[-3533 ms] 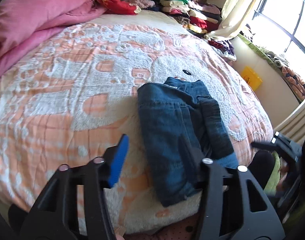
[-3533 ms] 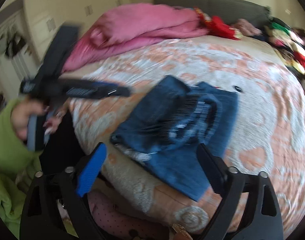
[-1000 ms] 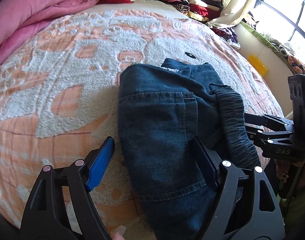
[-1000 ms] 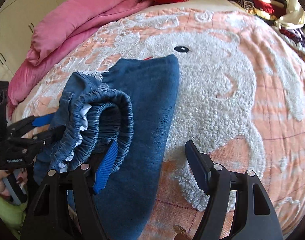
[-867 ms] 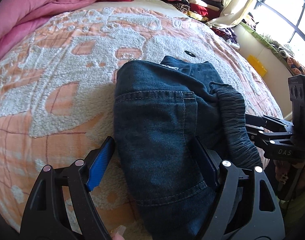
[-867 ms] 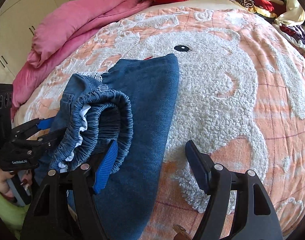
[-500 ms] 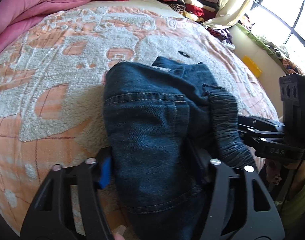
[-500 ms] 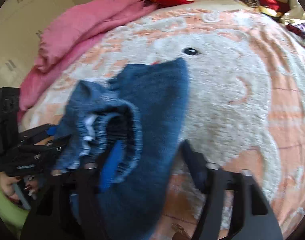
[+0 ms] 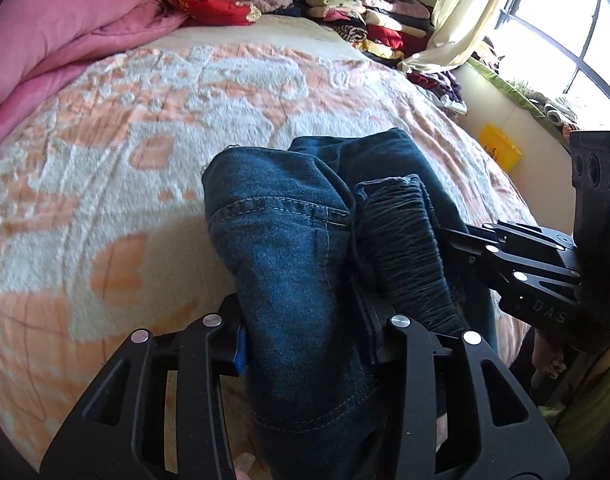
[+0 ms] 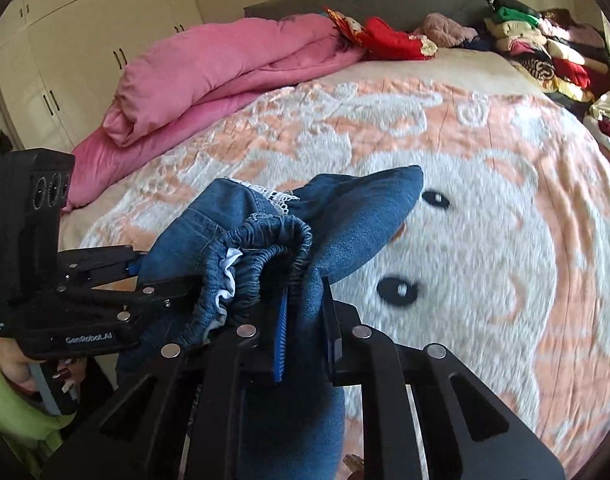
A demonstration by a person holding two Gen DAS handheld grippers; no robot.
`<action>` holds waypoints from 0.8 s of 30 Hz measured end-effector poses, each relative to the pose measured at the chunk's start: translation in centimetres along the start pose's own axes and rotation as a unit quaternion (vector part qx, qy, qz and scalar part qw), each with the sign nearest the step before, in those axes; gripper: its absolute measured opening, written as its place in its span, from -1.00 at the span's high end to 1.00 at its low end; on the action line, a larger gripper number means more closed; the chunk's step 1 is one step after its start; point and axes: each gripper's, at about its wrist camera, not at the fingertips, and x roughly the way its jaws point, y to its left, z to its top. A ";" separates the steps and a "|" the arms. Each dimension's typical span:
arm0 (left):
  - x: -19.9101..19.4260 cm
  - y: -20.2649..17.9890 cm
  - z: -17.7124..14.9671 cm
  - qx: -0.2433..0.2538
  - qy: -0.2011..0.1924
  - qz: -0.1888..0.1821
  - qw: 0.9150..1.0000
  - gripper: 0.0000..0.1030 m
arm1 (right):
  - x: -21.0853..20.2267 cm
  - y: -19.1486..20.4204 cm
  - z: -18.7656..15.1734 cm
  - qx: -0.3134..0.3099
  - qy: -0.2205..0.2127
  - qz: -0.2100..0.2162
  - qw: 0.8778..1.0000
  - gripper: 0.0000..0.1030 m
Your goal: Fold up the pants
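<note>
Closing on the folded dark-blue denim pants (image 9: pixel 289 248) above the peach-and-white fleece bed (image 9: pixel 105 208), left tool (image 9: pixel 305 344) and right tool (image 10: pixel 305 320) both pinched fabric; uneven lifting could spill the folds.

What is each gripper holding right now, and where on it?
Both grip the folded jeans: left gripper closing across the folded denim bundle, right gripper closing on a fold beside the elastic waistband.
</note>
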 end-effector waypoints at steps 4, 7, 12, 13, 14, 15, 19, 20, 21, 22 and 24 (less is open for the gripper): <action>0.0 0.6 1.7 -0.004 -0.014 0.010 1.000 0.38 | 0.7 -0.1 1.8 -0.004 -0.009 -0.006 1.000 0.74; 0.2 1.2 2.8 -0.011 -0.019 0.014 1.000 0.38 | 1.1 -0.4 2.7 -0.001 -0.012 -0.008 1.000 0.74; 1.0 1.8 3.3 -0.017 -0.016 0.019 1.000 0.38 | 2.0 -0.9 3.4 0.004 -0.012 -0.014 1.000 0.71; 1.2 2.0 3.2 -0.018 -0.014 0.019 1.000 0.38 | 2.2 -1.1 3.3 0.005 -0.009 -0.017 1.000 0.69; 1.4 2.0 3.2 -0.018 -0.012 0.020 1.000 0.38 | 2.5 -1.2 3.2 0.006 -0.005 -0.022 1.000 0.69; 1.7 2.2 3.1 -0.018 -0.009 0.022 1.000 0.38 | 2.8 -1.5 3.0 0.010 0.000 -0.027 1.000 0.69; 2.4 2.4 2.6 -0.019 0.001 0.033 0.999 0.22 | 3.9 -2.7 2.1 0.031 0.021 -0.051 0.998 0.38; 2.5 2.5 2.5 -0.021 0.002 0.032 0.999 0.17 | 3.9 -3.1 1.9 0.042 0.024 -0.053 0.997 0.15; 2.4 2.5 2.4 -0.021 0.002 0.033 0.999 0.16 | 3.7 -3.3 1.8 0.048 0.021 -0.056 0.997 0.10; 2.2 2.4 2.4 -0.020 0.000 0.034 0.999 0.12 | 3.3 -3.4 1.7 0.050 0.016 -0.057 0.997 0.10; 1.4 2.2 2.2 -0.020 -0.009 0.033 0.999 -0.04 | 2.2 -3.4 1.7 0.051 0.002 -0.065 0.997 -0.18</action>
